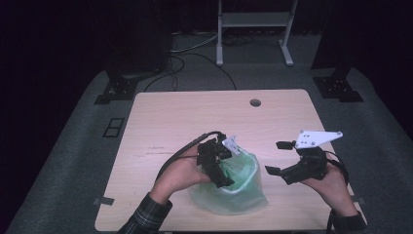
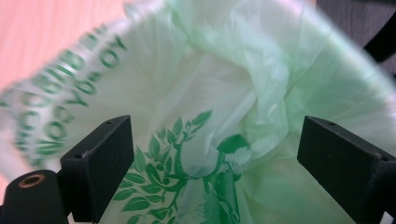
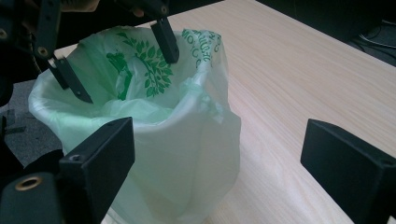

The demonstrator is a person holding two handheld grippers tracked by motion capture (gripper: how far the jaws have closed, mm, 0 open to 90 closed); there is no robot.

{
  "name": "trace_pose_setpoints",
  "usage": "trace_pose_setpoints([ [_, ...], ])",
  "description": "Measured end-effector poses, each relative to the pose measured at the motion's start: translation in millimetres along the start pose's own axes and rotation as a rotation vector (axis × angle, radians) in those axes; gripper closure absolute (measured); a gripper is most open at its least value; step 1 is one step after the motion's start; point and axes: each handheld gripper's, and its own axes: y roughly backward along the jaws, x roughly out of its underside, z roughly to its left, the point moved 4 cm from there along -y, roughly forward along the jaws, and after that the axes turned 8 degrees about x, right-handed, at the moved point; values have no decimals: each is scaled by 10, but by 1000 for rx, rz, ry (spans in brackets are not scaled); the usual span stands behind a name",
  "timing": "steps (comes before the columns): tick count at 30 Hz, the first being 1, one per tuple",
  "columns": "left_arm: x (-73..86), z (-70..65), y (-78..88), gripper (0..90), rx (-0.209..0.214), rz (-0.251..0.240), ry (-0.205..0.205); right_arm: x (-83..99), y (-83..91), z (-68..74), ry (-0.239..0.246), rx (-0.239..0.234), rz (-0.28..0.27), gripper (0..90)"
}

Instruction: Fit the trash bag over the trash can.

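A pale green see-through plastic bag (image 1: pixel 241 187) with a green leaf print stands open near the table's front middle. My left gripper (image 1: pixel 225 168) hangs over the bag's mouth, open, its jaws pointing down into it. In the left gripper view the jaws stand wide apart around the bag's crumpled inside (image 2: pixel 224 93), holding nothing. My right gripper (image 1: pixel 275 157) is open just to the right of the bag, apart from it. The right gripper view has the bag (image 3: pixel 187 135) at left, with the left gripper's fingers (image 3: pixel 166 39) at its rim.
The light wooden table (image 1: pixel 195 117) has a round cable hole (image 1: pixel 255 103) near its far edge. Bare wood (image 3: pixel 303 79) stretches beyond the bag. A white frame (image 1: pixel 253 29) and black stands (image 1: pixel 117 87) sit on the grey floor behind the table.
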Motion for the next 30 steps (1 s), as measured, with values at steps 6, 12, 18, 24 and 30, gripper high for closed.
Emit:
trace_pose_setpoints([
  [6,4,10,166,69,-23,-122,-1,14,-36,11,4,-2,1,90],
  [12,71,2,349,13,-51,-312,-2,39,-39,13,1,20,-6,90],
  [18,177,-6,473,0,-94,-431,3,61,-21,2,-3,36,-15,89],
  [24,360,-6,591,0,-136,-519,36,132,6,-62,-18,80,-19,90],
  [30,569,-29,670,0,-169,-567,59,183,50,-125,-36,110,-27,81],
])
